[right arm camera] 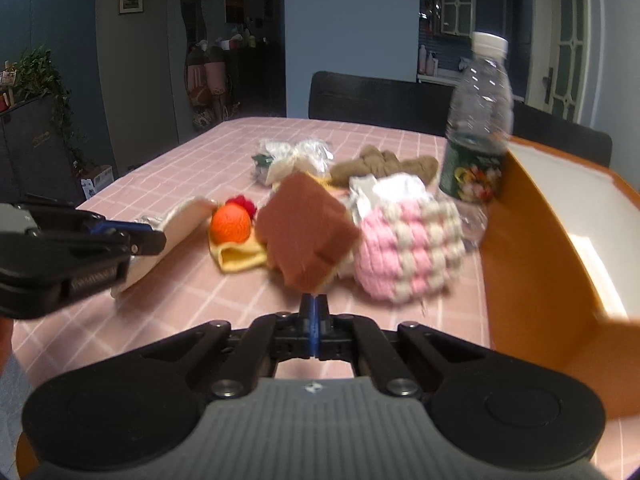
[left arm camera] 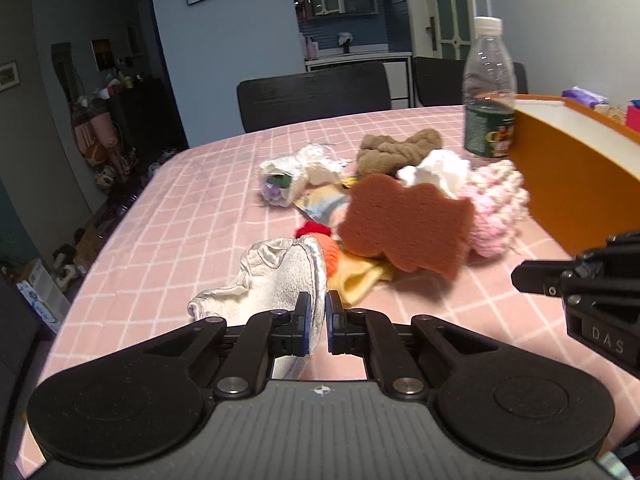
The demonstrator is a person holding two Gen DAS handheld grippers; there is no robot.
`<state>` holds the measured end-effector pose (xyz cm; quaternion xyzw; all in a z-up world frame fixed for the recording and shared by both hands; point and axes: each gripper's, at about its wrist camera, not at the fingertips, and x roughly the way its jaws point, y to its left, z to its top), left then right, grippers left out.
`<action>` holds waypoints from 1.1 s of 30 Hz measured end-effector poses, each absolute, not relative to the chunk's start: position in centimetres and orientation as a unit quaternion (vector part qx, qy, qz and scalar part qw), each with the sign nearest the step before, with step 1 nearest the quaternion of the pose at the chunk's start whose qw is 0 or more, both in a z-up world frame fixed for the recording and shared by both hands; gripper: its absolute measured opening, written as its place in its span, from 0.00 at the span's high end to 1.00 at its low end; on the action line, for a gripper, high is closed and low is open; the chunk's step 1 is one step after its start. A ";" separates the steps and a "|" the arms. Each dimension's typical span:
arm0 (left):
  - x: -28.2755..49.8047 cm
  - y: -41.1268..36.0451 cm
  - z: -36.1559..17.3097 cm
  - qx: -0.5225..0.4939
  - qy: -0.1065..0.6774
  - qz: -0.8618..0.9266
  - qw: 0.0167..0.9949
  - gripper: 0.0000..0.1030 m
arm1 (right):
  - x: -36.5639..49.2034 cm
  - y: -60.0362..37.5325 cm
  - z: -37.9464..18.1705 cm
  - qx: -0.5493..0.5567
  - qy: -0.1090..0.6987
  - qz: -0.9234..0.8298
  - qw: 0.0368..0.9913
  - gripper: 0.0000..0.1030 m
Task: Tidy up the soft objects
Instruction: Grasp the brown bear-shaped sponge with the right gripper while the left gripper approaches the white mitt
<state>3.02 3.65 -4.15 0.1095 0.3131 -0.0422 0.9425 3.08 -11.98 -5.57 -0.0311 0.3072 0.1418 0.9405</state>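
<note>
My left gripper is shut on a silver-and-white padded mitt, held just above the pink checked tablecloth; the same mitt shows in the right wrist view beside the left gripper. My right gripper is shut and empty, just in front of a brown sponge. Beside the sponge lie a pink-and-white knitted ball, an orange knitted ball on yellow cloth, white cloth and brown yarn.
An open orange box stands at the right, close to my right gripper. A plastic water bottle stands behind the pile. A crumpled plastic bag lies at the back. Dark chairs line the far table edge.
</note>
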 end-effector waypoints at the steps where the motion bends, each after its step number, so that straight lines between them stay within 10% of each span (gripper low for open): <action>1: 2.5 3.6 -4.0 0.106 0.313 -0.047 0.943 0.93 | 2.6 -12.3 -5.6 -0.030 0.310 0.140 0.940 1.00; 9: 0.4 3.1 -4.3 0.096 0.319 -0.058 0.941 0.92 | 1.7 -13.4 -6.3 -0.029 0.330 0.128 0.935 0.96; 13: 0.8 3.2 -4.9 0.101 0.330 -0.044 0.938 0.80 | 2.3 -13.4 -6.5 -0.028 0.329 0.118 0.936 0.75; 20: 1.3 2.5 -5.3 0.125 0.335 -0.040 0.933 0.21 | 3.2 -13.2 -5.8 -0.028 0.317 0.123 0.940 0.49; 33: 2.5 6.9 -3.9 0.069 0.336 0.001 0.939 0.09 | 6.4 -11.3 -5.2 -0.023 0.306 0.158 0.939 0.26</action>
